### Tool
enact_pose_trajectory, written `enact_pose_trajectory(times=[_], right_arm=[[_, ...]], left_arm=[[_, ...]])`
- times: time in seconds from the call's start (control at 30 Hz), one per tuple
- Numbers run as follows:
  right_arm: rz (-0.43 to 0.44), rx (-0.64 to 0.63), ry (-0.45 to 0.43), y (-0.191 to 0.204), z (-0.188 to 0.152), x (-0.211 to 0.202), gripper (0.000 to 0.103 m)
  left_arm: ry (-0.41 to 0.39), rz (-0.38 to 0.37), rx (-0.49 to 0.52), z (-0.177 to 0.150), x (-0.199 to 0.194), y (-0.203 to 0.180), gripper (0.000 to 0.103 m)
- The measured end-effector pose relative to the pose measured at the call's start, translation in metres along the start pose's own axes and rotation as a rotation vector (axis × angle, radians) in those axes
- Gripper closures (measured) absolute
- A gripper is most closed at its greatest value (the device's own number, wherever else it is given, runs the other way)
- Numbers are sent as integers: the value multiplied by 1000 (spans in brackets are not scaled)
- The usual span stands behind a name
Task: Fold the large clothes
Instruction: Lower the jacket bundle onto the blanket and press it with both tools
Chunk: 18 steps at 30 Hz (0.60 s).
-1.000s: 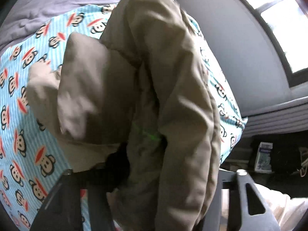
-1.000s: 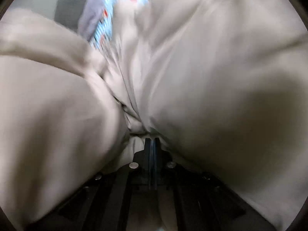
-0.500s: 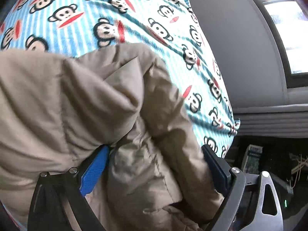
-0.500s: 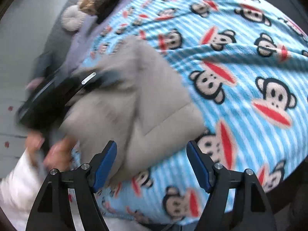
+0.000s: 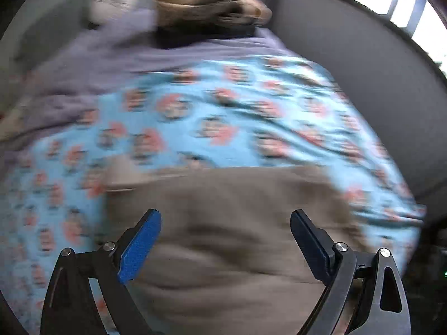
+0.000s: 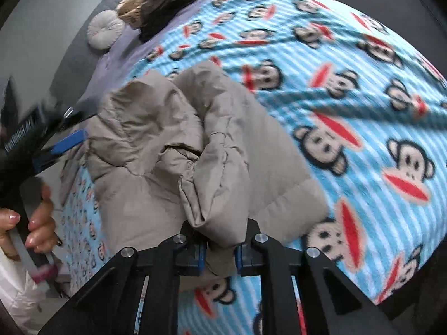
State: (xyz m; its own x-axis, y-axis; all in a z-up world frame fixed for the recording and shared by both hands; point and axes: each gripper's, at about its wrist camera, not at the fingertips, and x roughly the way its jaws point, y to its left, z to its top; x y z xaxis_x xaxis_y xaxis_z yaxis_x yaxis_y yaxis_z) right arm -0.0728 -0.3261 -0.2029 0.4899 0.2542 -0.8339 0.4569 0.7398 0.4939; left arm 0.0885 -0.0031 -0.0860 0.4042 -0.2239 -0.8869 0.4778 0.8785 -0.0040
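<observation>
A beige padded jacket (image 6: 178,150) lies bundled on a blue monkey-print blanket (image 6: 363,117). My right gripper (image 6: 220,248) is shut on a fold of the jacket at its near edge. In the left wrist view the jacket (image 5: 223,223) lies flat below my left gripper (image 5: 225,229), which is open and empty with blue pads (image 5: 139,247) wide apart above the fabric. The left gripper also shows in the right wrist view (image 6: 56,145), at the jacket's far left side, held by a hand (image 6: 39,223).
A stack of folded clothes (image 5: 206,8) and a round white cushion (image 5: 111,0) sit at the far end on a purple sheet (image 5: 111,64). A grey wall (image 5: 349,64) runs along the right of the bed. A window (image 5: 419,14) is at the upper right.
My left gripper let go of the jacket and pulled back above it, open. My right gripper, open half a second ago, closed on the jacket's near fold.
</observation>
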Motion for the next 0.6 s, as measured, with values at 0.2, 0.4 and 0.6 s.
enact_pose_trajectory(times=[0.2,0.4,0.6], right_arm=[[-24,73,39,-30,-12,11,86],[-72,130,46,-59,-11,19,86],[-68,254,6,-98,4,-25,84]], left_arm=[[36,46,-17,-5,68,5,9],[20,24,73,11,109,-56,9],[37,42,84,12,113,-62,9]])
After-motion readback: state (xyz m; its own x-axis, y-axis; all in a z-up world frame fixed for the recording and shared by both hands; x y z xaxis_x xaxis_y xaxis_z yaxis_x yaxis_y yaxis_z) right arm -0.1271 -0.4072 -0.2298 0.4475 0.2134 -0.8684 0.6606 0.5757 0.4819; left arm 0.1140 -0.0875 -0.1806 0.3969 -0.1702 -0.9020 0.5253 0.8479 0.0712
